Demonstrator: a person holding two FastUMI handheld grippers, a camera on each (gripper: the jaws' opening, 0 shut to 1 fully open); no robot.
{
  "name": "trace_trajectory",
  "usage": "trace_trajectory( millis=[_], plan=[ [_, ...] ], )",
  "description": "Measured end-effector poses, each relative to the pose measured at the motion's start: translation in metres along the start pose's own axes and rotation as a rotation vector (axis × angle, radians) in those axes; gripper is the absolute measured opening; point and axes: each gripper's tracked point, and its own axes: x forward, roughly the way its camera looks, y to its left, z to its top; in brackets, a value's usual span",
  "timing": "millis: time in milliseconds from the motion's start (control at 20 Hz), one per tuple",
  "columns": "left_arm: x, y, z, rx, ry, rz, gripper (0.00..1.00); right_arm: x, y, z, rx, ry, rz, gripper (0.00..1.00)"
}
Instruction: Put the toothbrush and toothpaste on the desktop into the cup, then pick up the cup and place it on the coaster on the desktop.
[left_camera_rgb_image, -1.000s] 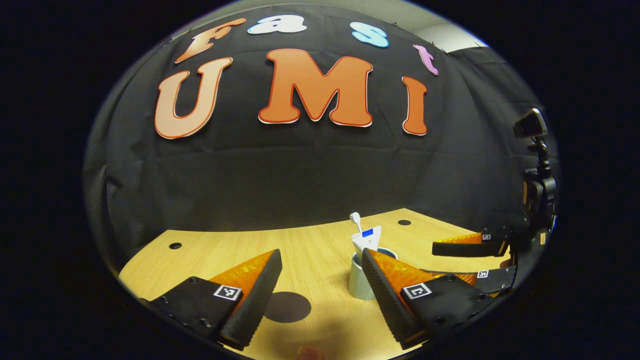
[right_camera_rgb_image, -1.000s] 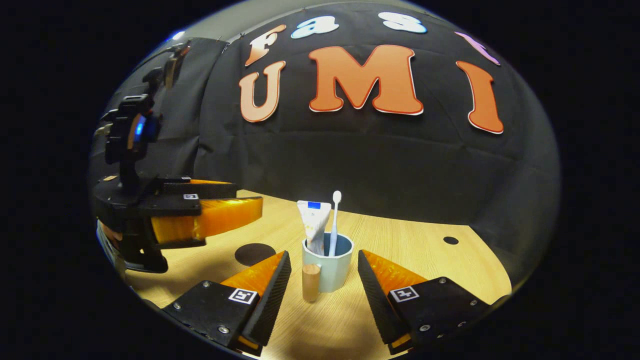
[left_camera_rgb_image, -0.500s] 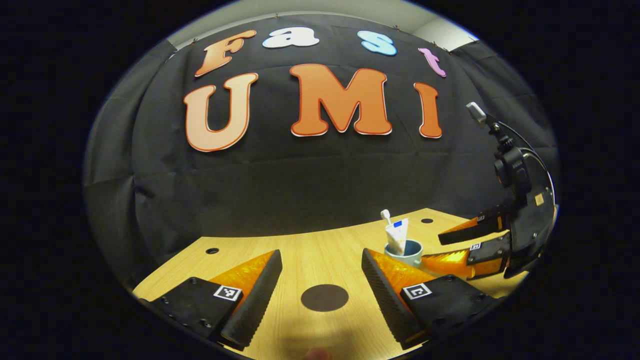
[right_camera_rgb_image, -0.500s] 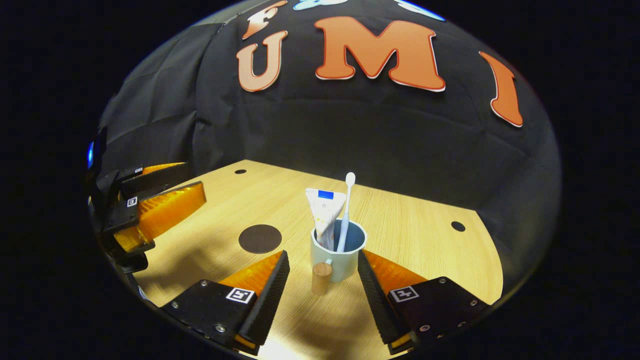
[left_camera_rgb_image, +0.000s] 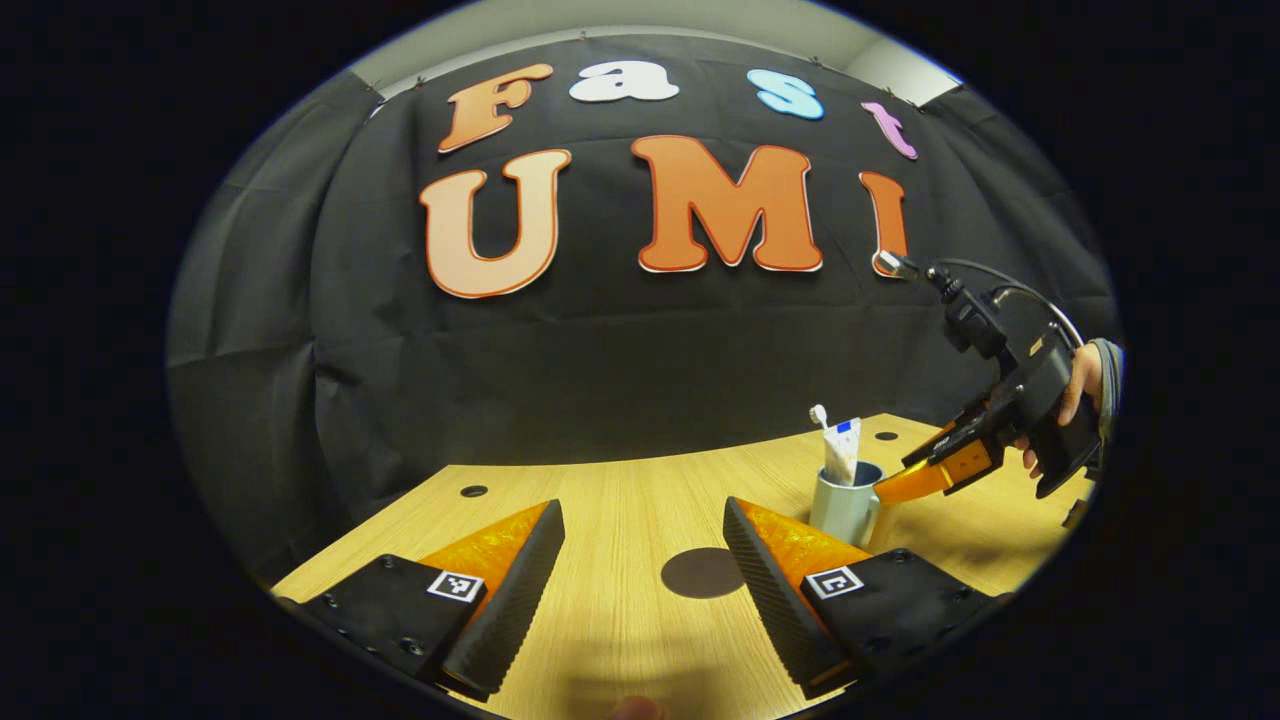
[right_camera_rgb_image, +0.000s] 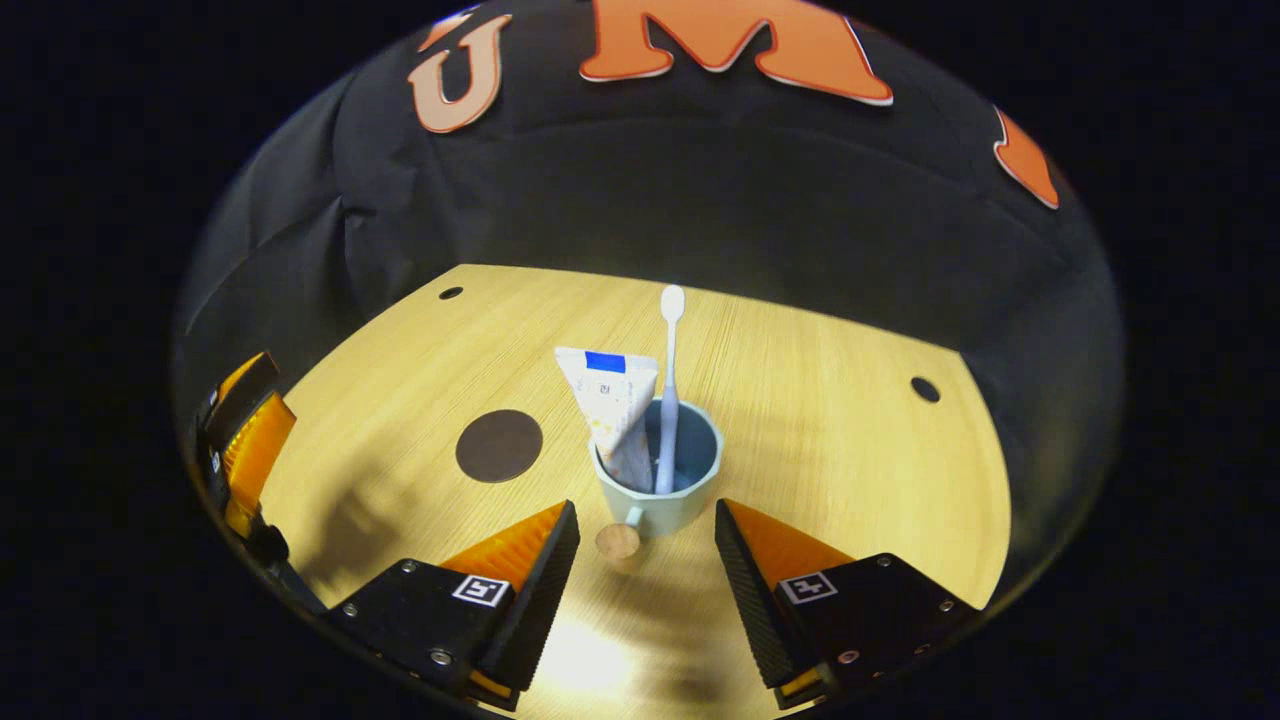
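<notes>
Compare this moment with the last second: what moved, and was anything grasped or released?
The right gripper tilted to look down on the cup, its jaws open either side of the handle. The left gripper drew away to the side, open. Nothing was grasped or released. The toothbrush and toothpaste stayed in the cup, and the cup stayed off the coaster.

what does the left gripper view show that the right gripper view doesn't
Left gripper view: a hand holding the right tongs, whose fingers reach the pale blue-green cup from the side.

Right gripper view: the cup's round wooden handle knob, nearest the camera, and the cup's blue inside, seen from above.

Both: the cup standing on the light wooden desktop, the white toothbrush and white toothpaste tube upright inside it, and the dark round coaster bare beside it. Each view's own tongs are open.
</notes>
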Motion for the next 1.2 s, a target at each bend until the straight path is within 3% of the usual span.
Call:
trace_trajectory(
  millis=[250,550,700,850,900,1200],
  plan=[
    [-0.004,0.022,-0.011,-0.059,0.017,0.033,1.0,0.018,-0.005,-0.013,0.075,0.149,-0.02,0.82],
    [-0.016,0.051,-0.017,-0.07,0.026,0.077,1.0,0.043,-0.006,-0.02,0.038,0.234,-0.079,0.76],
    [-0.017,0.056,-0.025,-0.081,0.043,0.088,1.0,0.048,-0.005,-0.026,0.027,0.271,-0.103,0.55],
    [-0.02,0.056,-0.03,-0.088,0.052,0.089,1.0,0.049,0.0,-0.033,0.063,0.284,-0.098,0.42],
    [-0.02,0.056,-0.034,-0.089,0.059,0.089,1.0,0.05,0.002,-0.03,0.085,0.275,-0.096,0.28],
    [-0.028,0.054,-0.04,-0.073,0.072,0.086,1.0,0.038,0.001,-0.022,0.086,0.22,-0.09,0.22]
  ],
)
